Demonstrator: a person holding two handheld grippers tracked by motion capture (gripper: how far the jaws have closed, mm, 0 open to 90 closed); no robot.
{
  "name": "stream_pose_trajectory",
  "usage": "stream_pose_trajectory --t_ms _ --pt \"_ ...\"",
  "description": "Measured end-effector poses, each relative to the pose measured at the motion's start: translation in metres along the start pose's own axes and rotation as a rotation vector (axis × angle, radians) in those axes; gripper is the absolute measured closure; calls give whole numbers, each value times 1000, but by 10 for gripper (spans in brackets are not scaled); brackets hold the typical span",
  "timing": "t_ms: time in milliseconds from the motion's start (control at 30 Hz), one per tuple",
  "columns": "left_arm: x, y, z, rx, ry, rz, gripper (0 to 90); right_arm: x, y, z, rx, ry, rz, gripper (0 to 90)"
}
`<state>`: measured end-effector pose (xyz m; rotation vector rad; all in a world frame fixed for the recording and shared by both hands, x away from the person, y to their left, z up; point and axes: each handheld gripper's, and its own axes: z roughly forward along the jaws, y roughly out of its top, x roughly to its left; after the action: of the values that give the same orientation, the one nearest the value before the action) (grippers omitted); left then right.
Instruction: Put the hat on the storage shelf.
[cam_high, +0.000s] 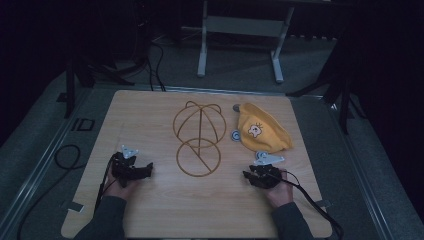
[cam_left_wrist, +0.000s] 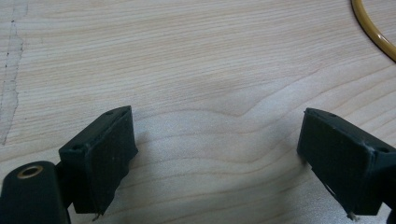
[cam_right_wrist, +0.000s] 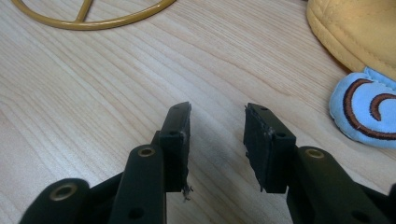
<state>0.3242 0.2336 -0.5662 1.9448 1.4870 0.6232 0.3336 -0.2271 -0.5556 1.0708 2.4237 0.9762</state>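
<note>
Both our grippers, left gripper and right gripper, rest agape and empty, flanking the wire stand; yellow hat beside it lies untouched, so nothing seems begun.

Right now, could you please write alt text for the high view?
A person's two hands rest an open left gripper and right gripper on a wooden table. Between them lies a gold wire stand, a yellow hat beside it.

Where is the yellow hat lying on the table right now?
In the high view, the yellow hat lies on the table's far right part, just right of the wire stand and beyond the right gripper.
</note>
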Motion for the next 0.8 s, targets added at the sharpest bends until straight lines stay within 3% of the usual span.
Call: stream_pose_trajectory --t_ms 367,533,800 --pt "0 0 0 0 0 0 116 0 0 0 -2 -5 18 628" --pt "0 0 0 0 1 0 115 -1 2 -1 17 -2 14 694" --pt "0 0 0 0 1 0 115 -2 9 -1 69 20 -30 745"
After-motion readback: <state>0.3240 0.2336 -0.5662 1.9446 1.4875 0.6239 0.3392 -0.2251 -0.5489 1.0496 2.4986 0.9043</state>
